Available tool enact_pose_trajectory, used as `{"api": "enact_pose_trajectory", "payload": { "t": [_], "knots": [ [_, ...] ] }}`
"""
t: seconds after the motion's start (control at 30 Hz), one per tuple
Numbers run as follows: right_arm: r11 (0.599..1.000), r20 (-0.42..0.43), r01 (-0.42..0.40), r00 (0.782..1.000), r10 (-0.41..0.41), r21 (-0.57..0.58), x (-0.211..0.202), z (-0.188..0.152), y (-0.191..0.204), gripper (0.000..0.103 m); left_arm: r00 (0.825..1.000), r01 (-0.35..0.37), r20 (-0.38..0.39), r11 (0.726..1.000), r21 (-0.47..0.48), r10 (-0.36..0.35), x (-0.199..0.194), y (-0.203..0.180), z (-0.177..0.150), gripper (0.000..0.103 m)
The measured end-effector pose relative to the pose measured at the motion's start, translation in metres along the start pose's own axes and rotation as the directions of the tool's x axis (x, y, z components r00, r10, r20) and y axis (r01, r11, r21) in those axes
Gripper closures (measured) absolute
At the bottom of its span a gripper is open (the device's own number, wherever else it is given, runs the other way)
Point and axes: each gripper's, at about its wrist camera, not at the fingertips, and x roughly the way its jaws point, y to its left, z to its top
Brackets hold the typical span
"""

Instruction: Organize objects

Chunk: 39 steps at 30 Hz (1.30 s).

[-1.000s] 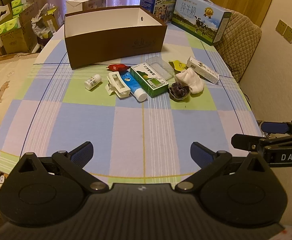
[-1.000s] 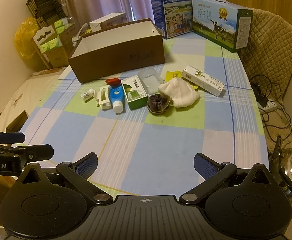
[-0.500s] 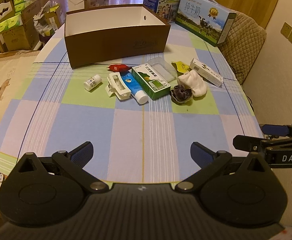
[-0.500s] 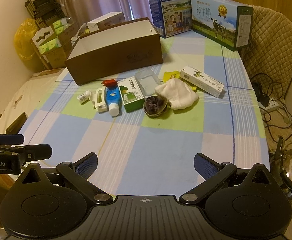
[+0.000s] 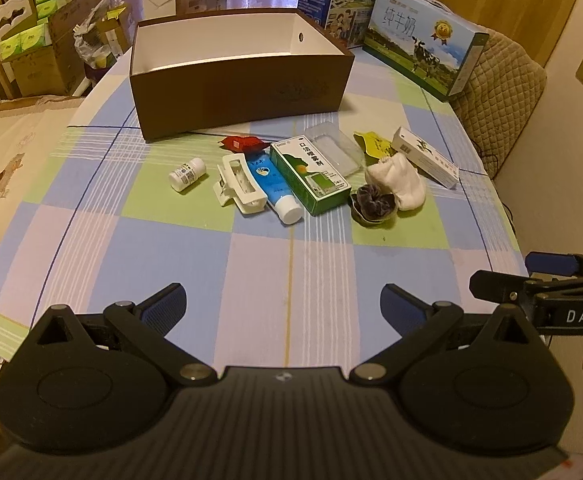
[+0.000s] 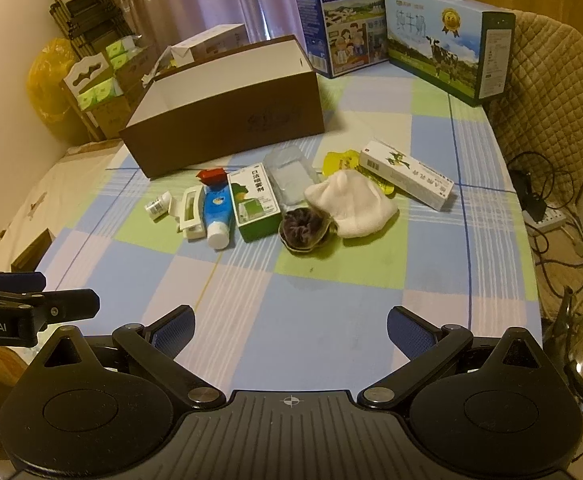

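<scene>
The table [image 5: 291, 280], covered with a checked cloth, carries everything relevant. At its far side stands an open brown box [image 5: 239, 96], upright, nothing visible inside from these views; it is the likely destination for the loose items. Two milk cartons [image 6: 447, 40] stand behind it and appear to be no part of the job.

The loose items lie in a row just in front of the box, many touching or overlapping. In descending size:

- white carton [image 5: 425, 157], at the right end, lying flat
- green carton [image 5: 309, 176], centre, lying flat
- clear tray [image 5: 333, 150], behind the green carton
- white cloth [image 5: 397, 182], bunched, touching the dark scrunchie [image 5: 372, 204]
- blue tube [image 5: 275, 188], cap toward the camera, between the green carton and the white clip [image 5: 238, 186]
- yellow packet [image 5: 375, 145], partly under the cloth
- red packet [image 5: 243, 143], nearest the box
- white bottle [image 5: 186, 174], on its side, at the left end, apart from the rest

Step in hand: approach. No item has been picked up.

The left gripper [image 5: 283, 300] and right gripper [image 6: 289, 322] both hover over the near edge of the table, well short of the row. The jaws of each are spread wide and grasp nothing.

Next move, as a judgement: advance one gripper to an end item. The bottle is isolated and offers clear access. Centre the jaws over it, close, then carry it over the box wall.
</scene>
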Motion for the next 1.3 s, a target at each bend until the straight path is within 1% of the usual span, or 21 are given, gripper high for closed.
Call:
{"api": "enact_pose_trajectory", "payload": {
  "t": [0.07, 0.3, 0.53, 0.67, 0.8, 0.83, 0.87, 0.93, 0.97, 1.1, 1.17, 1.3],
  "knots": [
    [1.000, 0.000, 0.012, 1.000, -0.012, 0.008, 0.003, 0.003, -0.002, 0.003, 1.000, -0.001, -0.002, 1.000, -0.003, 0.001, 0.003, 0.000, 0.003, 0.001],
    [1.000, -0.008, 0.006, 1.000, -0.006, 0.012, 0.015, 0.016, -0.011, 0.003, 1.000, -0.009, -0.016, 1.000, -0.017, 0.008, 0.017, 0.001, 0.015, 0.001],
    [1.000, -0.010, -0.016, 1.000, 0.016, 0.023, 0.028, 0.027, -0.023, 0.003, 0.999, -0.020, -0.026, 0.999, -0.027, 0.019, 0.029, 0.002, 0.026, 0.001],
    [0.999, 0.020, -0.011, 1.000, 0.010, 0.052, 0.035, 0.034, -0.042, 0.003, 0.999, -0.041, -0.024, 0.999, -0.034, 0.040, 0.037, 0.007, 0.030, 0.001],
    [0.998, 0.032, 0.032, 0.999, -0.034, 0.061, 0.043, 0.039, -0.066, 0.003, 0.997, -0.069, -0.026, 0.996, -0.052, 0.068, 0.045, 0.016, 0.036, 0.001],
    [0.997, 0.036, 0.031, 0.999, -0.033, 0.067, 0.044, 0.040, -0.073, 0.005, 0.997, -0.074, -0.028, 0.996, -0.059, 0.072, 0.047, 0.019, 0.037, 0.001],
    [0.996, 0.043, 0.035, 0.998, -0.038, 0.079, 0.046, 0.041, -0.082, 0.011, 0.997, -0.075, -0.028, 0.995, -0.067, 0.073, 0.048, 0.021, 0.038, 0.001],
    [0.995, 0.057, 0.029, 0.998, -0.034, 0.091, 0.049, 0.042, -0.097, 0.015, 0.997, -0.081, -0.023, 0.993, -0.084, 0.079, 0.051, 0.027, 0.040, 0.001],
    [0.994, 0.066, 0.039, 0.997, -0.046, 0.100, 0.050, 0.043, -0.102, 0.016, 0.996, -0.085, -0.021, 0.992, -0.092, 0.084, 0.053, 0.029, 0.040, 0.001],
    [0.999, 0.097, 0.025, 0.995, -0.028, 0.035, 0.059, 0.051, -0.121, 0.018, 0.995, -0.103, -0.015, 0.988, -0.114, 0.102, 0.060, 0.037, 0.042, 0.001],
    [1.000, 0.109, 0.013, 0.994, -0.011, -0.017, 0.065, 0.057, -0.126, 0.021, 0.994, -0.113, -0.009, 0.986, -0.126, 0.113, 0.063, 0.042, 0.043, 0.001],
    [0.993, 0.132, 0.012, 0.991, 0.003, -0.113, 0.080, 0.071, -0.135, 0.023, 0.989, -0.149, -0.002, 0.977, -0.152, 0.151, 0.069, 0.054, 0.045, 0.001]
  ]
}}
